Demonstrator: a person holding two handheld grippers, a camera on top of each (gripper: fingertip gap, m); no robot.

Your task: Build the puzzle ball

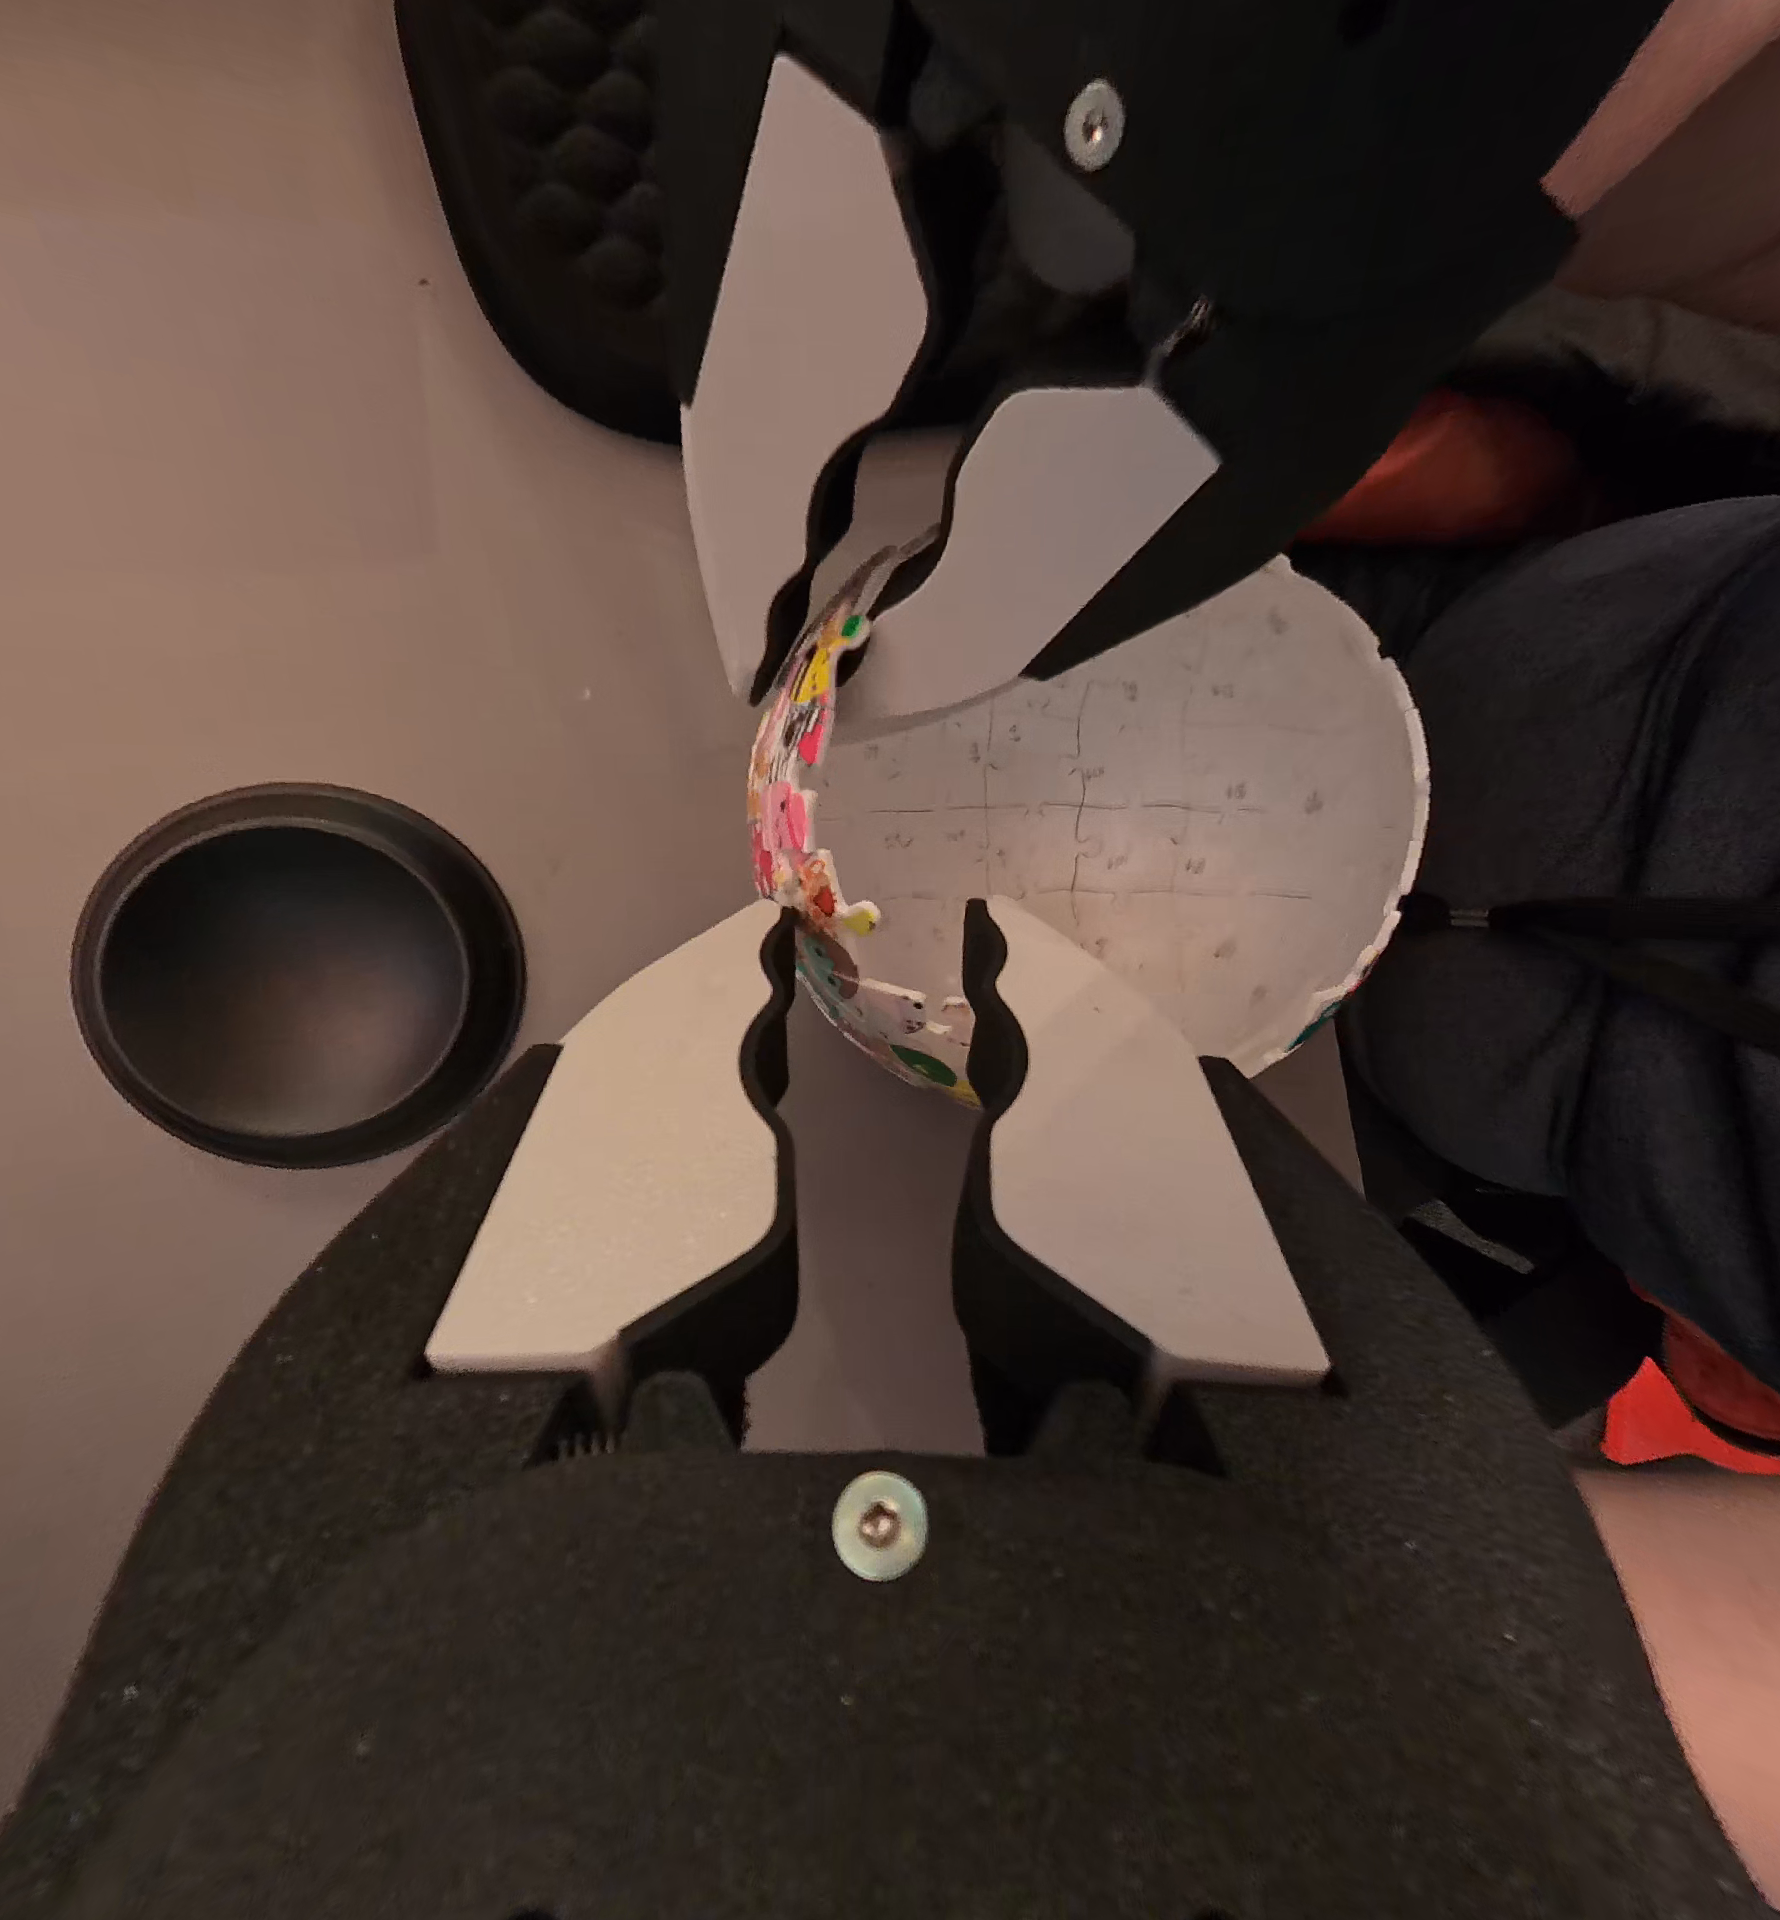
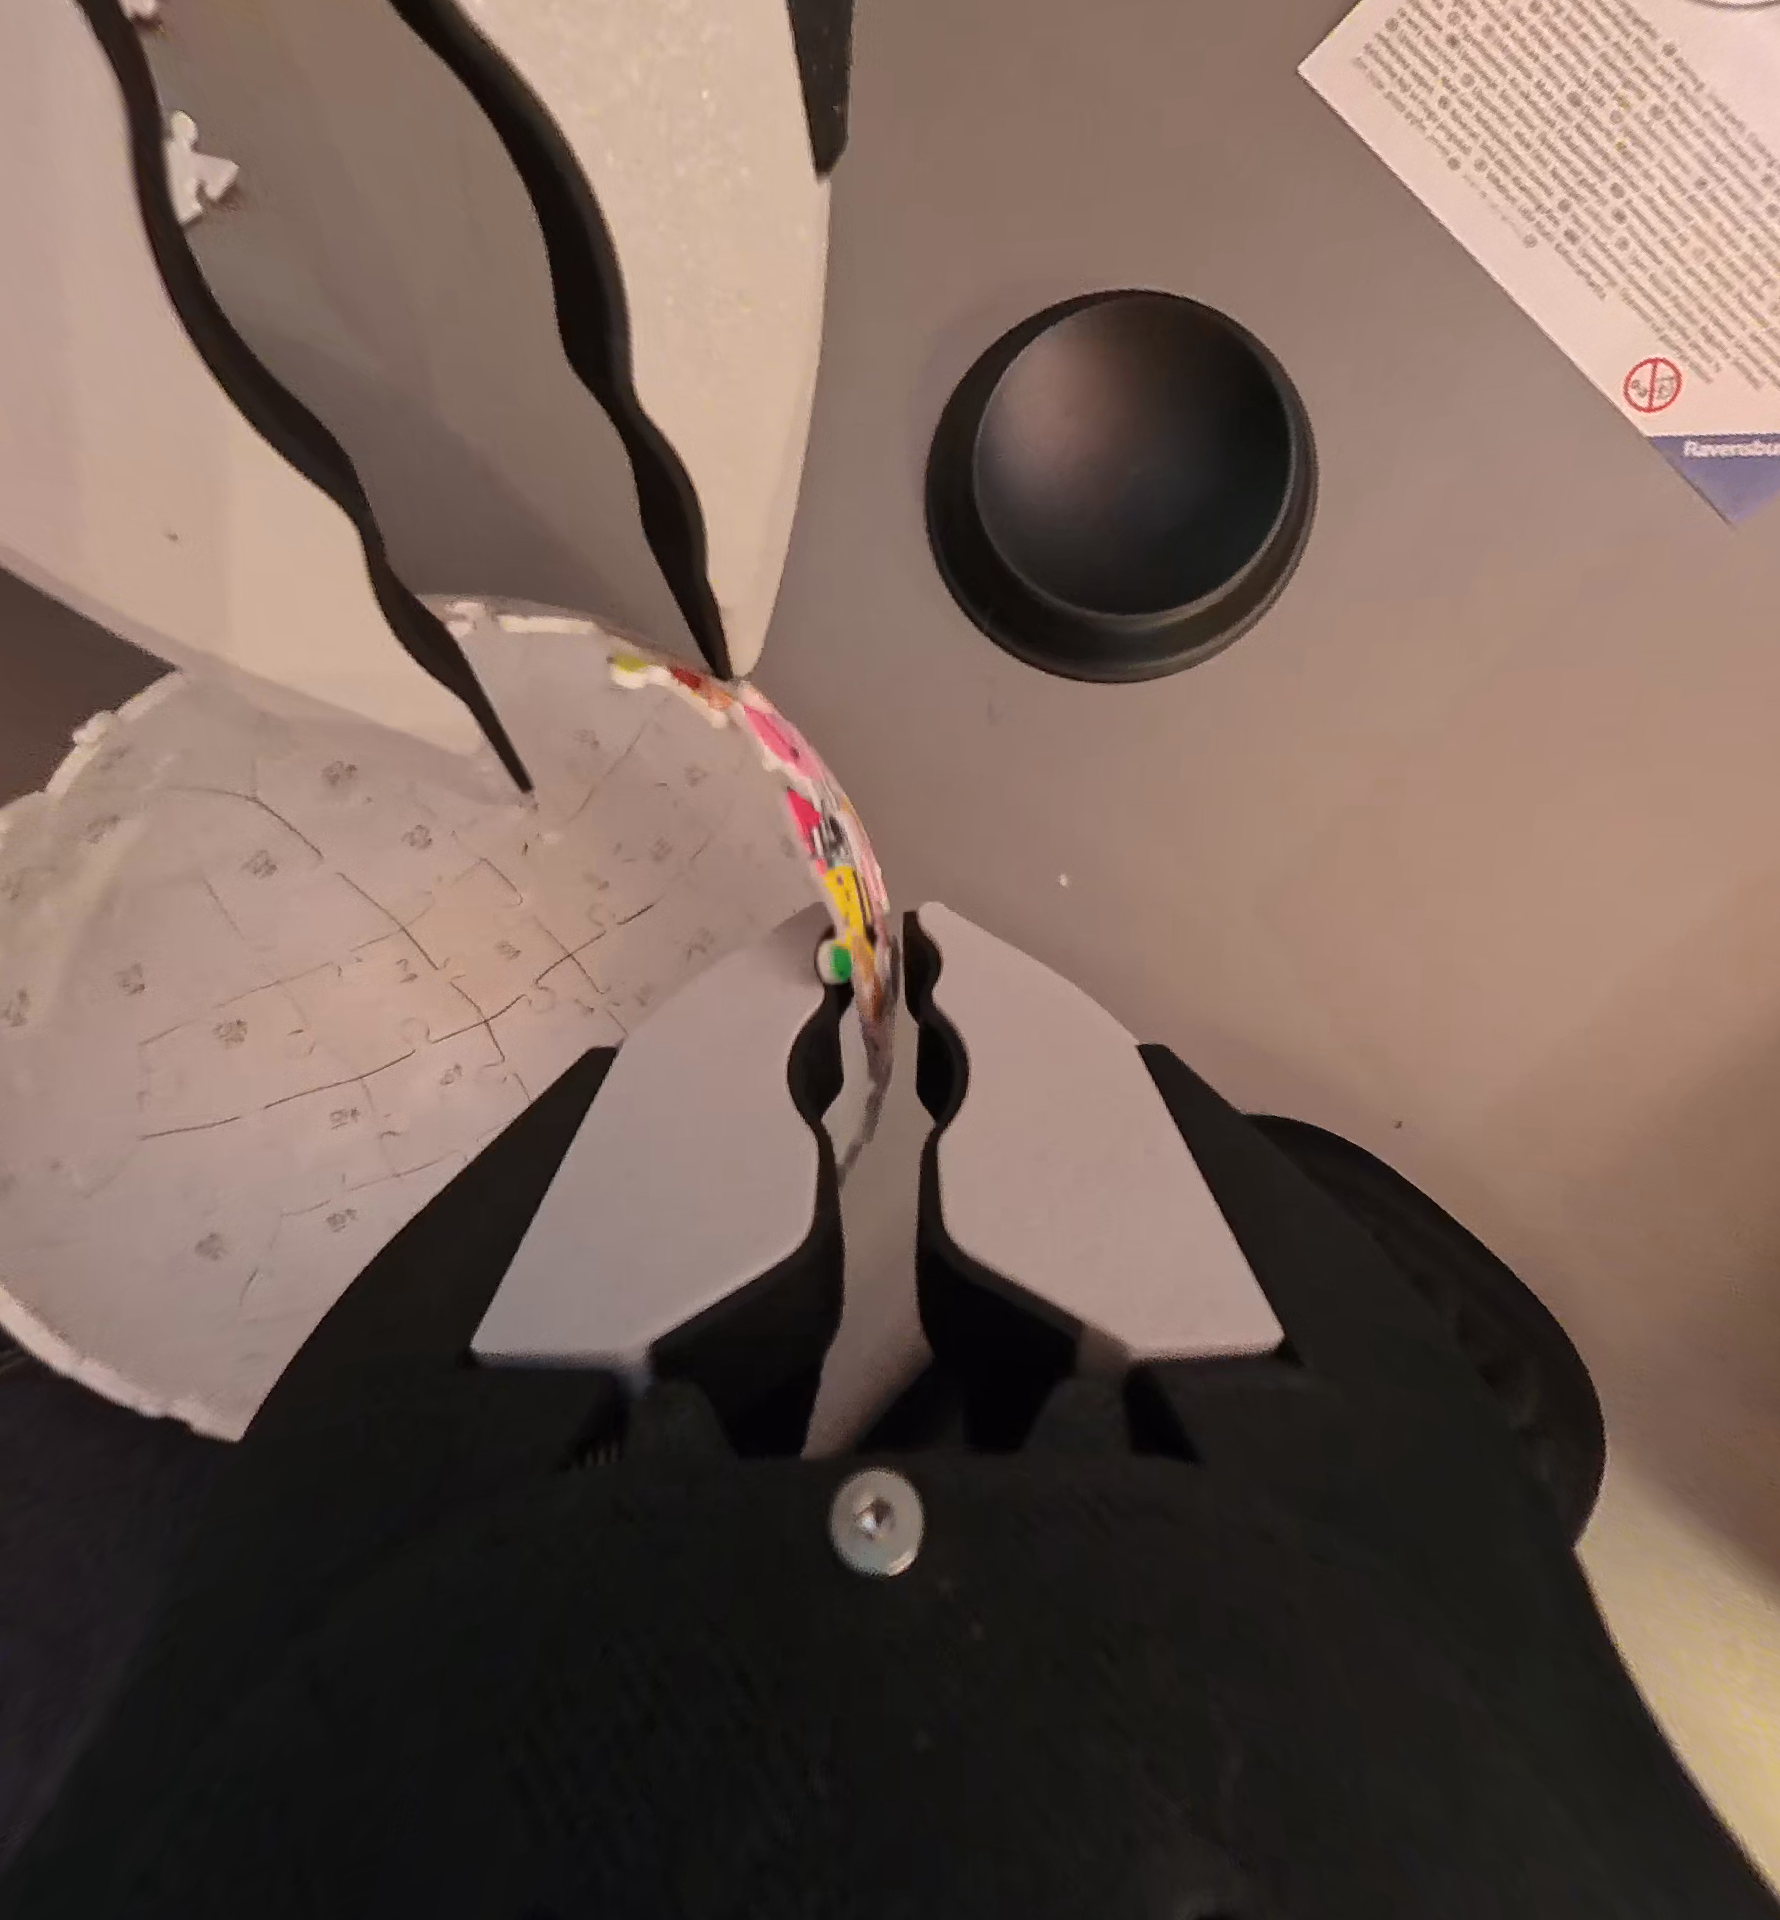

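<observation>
The half-built puzzle ball (image 1: 1125, 810) is a white shell with numbered pieces inside and a colourful outside, held tilted above the table. My left gripper (image 1: 878, 914) straddles the shell's rim, one finger inside and one outside, and grips the wall. My right gripper (image 2: 870, 925) is shut on a colourful puzzle piece (image 2: 855, 935) at the shell's rim (image 2: 294, 987). The right gripper also shows from above in the left wrist view (image 1: 808, 691), clamped on that rim piece (image 1: 824, 665). The left gripper shows at the top of the right wrist view (image 2: 621, 732).
A black round stand (image 1: 288, 977) sits on the grey table (image 1: 190, 520); it also shows in the right wrist view (image 2: 1120, 483). A printed leaflet (image 2: 1634, 208) lies far right. A loose white piece (image 2: 195, 166) lies behind the left gripper. A person's dark-trousered legs (image 1: 1644, 831) border the table. My right fingertips sit around 6 centimetres from my left ones.
</observation>
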